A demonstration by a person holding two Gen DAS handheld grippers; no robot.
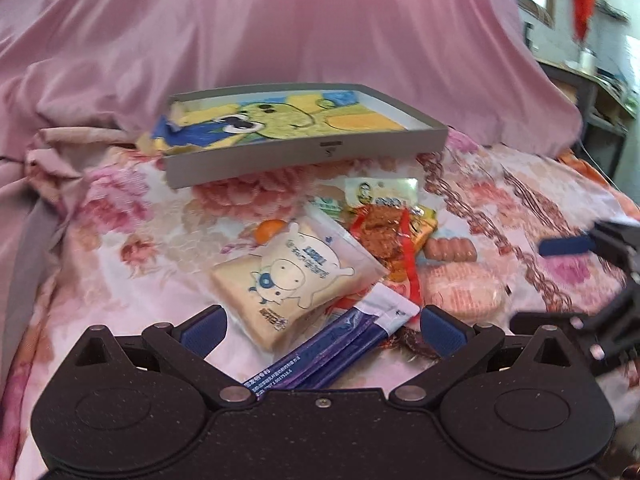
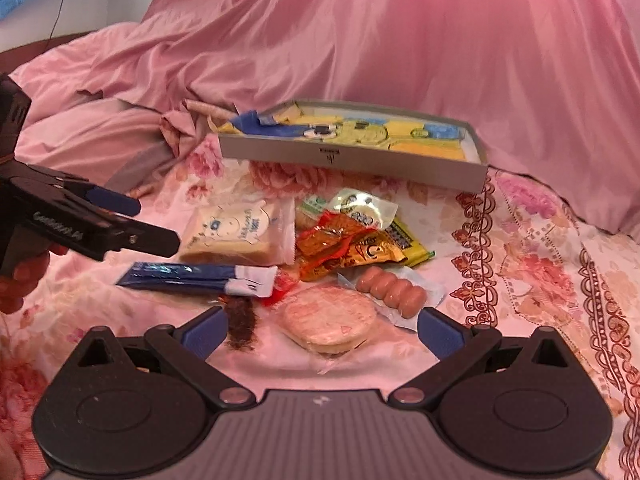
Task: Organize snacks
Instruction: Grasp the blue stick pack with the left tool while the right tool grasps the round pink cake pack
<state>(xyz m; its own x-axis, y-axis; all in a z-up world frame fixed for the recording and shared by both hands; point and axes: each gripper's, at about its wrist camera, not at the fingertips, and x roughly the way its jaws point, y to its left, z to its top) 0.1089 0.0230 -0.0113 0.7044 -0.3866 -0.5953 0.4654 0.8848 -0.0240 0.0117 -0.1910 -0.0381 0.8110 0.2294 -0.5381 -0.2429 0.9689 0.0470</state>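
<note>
A pile of snacks lies on a floral bedsheet. It holds a bread pack with a cartoon cow [image 1: 296, 276] [image 2: 236, 232], a blue stick pack [image 1: 336, 348] [image 2: 192, 276], a round rice cracker [image 1: 460, 292] [image 2: 332, 316], a sausage pack [image 1: 450, 250] [image 2: 390, 290] and red and yellow wrappers [image 1: 384, 228] [image 2: 352, 244]. A grey tray with a cartoon lining [image 1: 304, 156] [image 2: 352, 158] stands behind the pile. My left gripper [image 1: 322, 326] is open over the blue stick pack. My right gripper [image 2: 322, 326] is open just before the rice cracker.
Pink bedding [image 1: 280, 20] [image 2: 400, 40] is heaped behind the tray. An orange round snack [image 1: 270, 230] lies by the bread. The left gripper shows at the left of the right wrist view [image 2: 112, 220]. Shelves [image 1: 600, 92] stand at the far right.
</note>
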